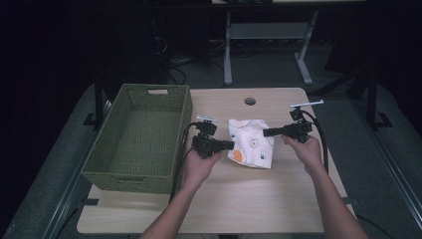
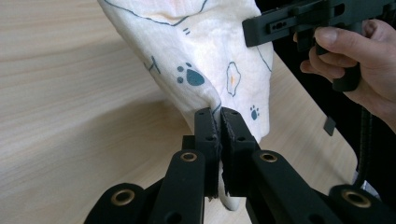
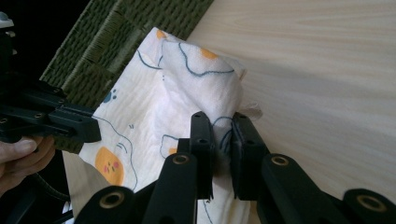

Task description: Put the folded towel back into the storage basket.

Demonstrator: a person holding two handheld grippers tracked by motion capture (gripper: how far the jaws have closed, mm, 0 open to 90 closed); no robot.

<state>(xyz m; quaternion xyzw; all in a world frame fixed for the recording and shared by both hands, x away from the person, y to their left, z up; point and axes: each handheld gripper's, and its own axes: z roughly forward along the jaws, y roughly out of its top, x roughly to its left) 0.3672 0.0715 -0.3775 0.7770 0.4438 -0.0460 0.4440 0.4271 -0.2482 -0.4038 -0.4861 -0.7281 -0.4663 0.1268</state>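
Note:
A white cloth (image 1: 250,143) printed with paw marks and orange cartoon figures hangs between my two grippers above the wooden table (image 1: 224,199). My left gripper (image 1: 232,145) is shut on the cloth's left edge; in the left gripper view the cloth (image 2: 210,56) bunches between the jaws of that gripper (image 2: 220,116). My right gripper (image 1: 264,132) is shut on the cloth's right edge, and in the right gripper view a fold of the cloth (image 3: 187,93) is pinched by that gripper (image 3: 223,122). Each gripper view also shows the other hand's gripper beyond the cloth.
A green woven basket (image 1: 119,149) stands empty on the table's left side, close to my left hand. The tabletop has a round cable hole (image 1: 250,101) near its far edge. Table legs and cables stand on the dark floor behind.

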